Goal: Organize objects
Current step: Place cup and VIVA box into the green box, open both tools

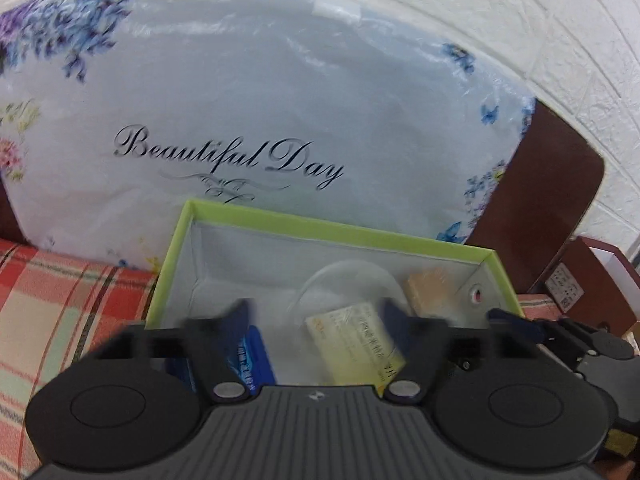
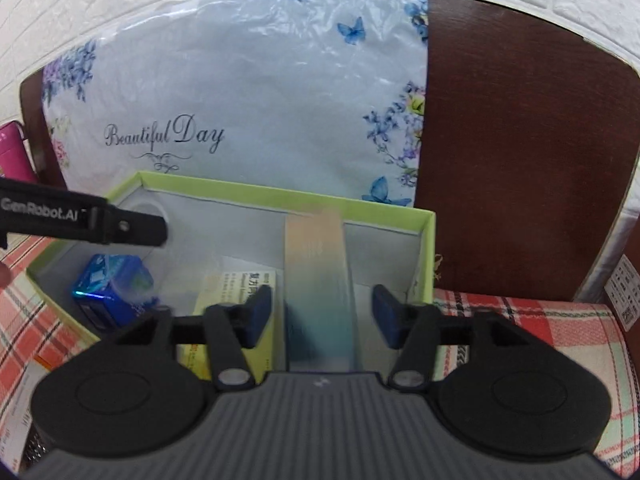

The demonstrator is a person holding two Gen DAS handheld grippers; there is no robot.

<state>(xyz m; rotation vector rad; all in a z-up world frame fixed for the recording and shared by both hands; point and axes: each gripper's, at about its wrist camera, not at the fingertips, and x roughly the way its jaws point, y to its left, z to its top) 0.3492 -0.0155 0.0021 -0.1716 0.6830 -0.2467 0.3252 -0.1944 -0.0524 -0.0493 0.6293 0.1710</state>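
A green-rimmed box (image 1: 320, 224) (image 2: 280, 196) with a grey inside lies open on the plaid bedding. My left gripper (image 1: 316, 316) hovers over it, open and blurred. Below its gap lie a yellow medicine carton (image 1: 356, 344) (image 2: 236, 284), a blue packet (image 1: 252, 356) (image 2: 108, 292) and a clear round lid (image 1: 344, 284). My right gripper (image 2: 322, 314) is open over the box's right side. A long peach-to-teal carton (image 2: 316, 276) lies between its pads, with a gap on each side. One left finger (image 2: 132, 228) reaches in from the left.
A plastic-wrapped bedding pack (image 1: 240, 120) (image 2: 240, 100) printed "Beautiful Day" stands right behind the box. A brown headboard (image 2: 520, 140) and a white brick wall (image 1: 520, 8) are behind it. Red plaid cloth (image 1: 48, 312) (image 2: 540, 320) surrounds the box. A pink item (image 2: 12, 148) sits far left.
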